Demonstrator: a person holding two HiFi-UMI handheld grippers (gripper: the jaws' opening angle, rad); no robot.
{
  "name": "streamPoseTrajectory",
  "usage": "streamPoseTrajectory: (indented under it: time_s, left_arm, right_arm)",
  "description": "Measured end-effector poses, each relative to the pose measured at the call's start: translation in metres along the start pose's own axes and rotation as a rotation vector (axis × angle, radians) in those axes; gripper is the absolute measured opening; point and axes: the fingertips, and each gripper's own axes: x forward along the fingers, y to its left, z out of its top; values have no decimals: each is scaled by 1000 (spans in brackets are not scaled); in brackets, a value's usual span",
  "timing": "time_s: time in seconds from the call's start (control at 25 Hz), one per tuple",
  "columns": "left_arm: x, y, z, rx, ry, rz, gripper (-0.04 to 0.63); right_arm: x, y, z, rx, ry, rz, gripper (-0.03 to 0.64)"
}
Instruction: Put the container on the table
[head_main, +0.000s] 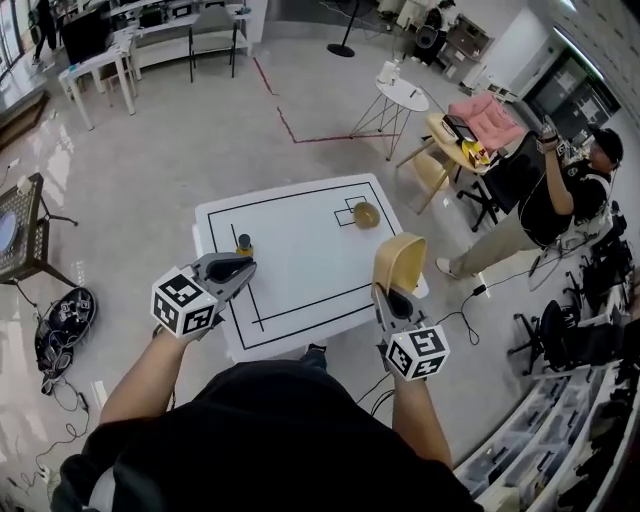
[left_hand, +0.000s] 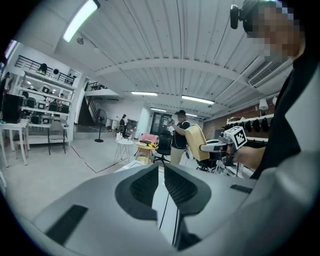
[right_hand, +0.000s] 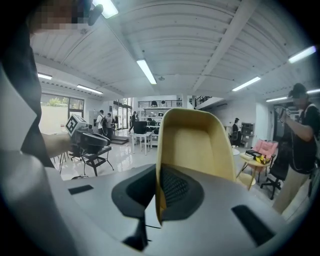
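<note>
My right gripper (head_main: 393, 292) is shut on the wall of a tan, open-topped container (head_main: 400, 262), held upright in the air over the near right edge of the white table (head_main: 300, 290). In the right gripper view the container (right_hand: 195, 140) rises from the jaws (right_hand: 157, 187), with one pad inside it. My left gripper (head_main: 243, 267) hovers over the table's left part, shut and holding nothing, its pads (left_hand: 145, 185) almost touching. From there I see the container (left_hand: 196, 142) off to the right. A small dark bottle (head_main: 243, 243) and a round tan dish (head_main: 366, 214) sit on the table.
Black lines are marked on the table top. A person (head_main: 560, 190) stands at the right near a chair with a pink cushion (head_main: 485, 115). A round white side table (head_main: 403, 95) is beyond. A black stand (head_main: 20, 225) and cables (head_main: 60, 320) lie to the left.
</note>
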Motion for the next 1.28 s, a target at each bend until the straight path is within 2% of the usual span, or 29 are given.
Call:
streamPoseTrajectory:
  time_s: [0.32,0.84,1.28]
  left_arm:
    - [10,18,3,-32,2,98,41]
    - [69,43,11,-93,8,229,41]
    - [103,59,13,-137,-6,343,41]
  right_arm:
    - [40,-26,10,-10,-5,89,8]
    - [109,-97,13,-37,44,230,8]
    - [164,-134,13,-93,83,359,8]
